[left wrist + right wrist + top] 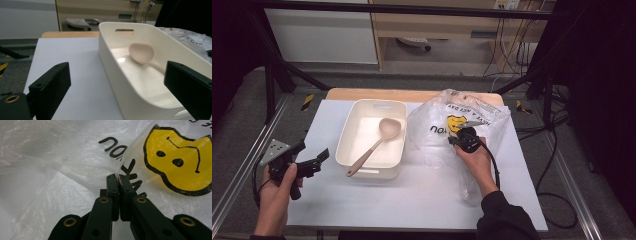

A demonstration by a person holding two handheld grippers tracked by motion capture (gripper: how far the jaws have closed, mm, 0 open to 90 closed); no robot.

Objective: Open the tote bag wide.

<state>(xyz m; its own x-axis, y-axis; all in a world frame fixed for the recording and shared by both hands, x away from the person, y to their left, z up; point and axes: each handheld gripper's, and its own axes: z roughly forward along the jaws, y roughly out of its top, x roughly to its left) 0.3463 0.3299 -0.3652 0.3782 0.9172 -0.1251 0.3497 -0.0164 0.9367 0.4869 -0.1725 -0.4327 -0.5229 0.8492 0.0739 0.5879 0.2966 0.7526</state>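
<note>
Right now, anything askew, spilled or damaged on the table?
Nothing spilled or damaged. The pink long-handled spoon lies slanted in the cream plastic bin, handle over its near rim. The right gripper pinches the crumpled clear plastic bag.

I work in what looks like a lab or recording room, not a home. My bench (422,195) is a small wooden top under a white sheet, boxed in by a black metal frame (272,75) with aluminium rails (242,170) along the sides. The floor (447,80) is grey carpet with yellow-and-black tape marks (307,101). Behind stand a plain wooden desk (432,25), a white cabinet (322,35) and loose cables (517,50) hanging down.
</note>
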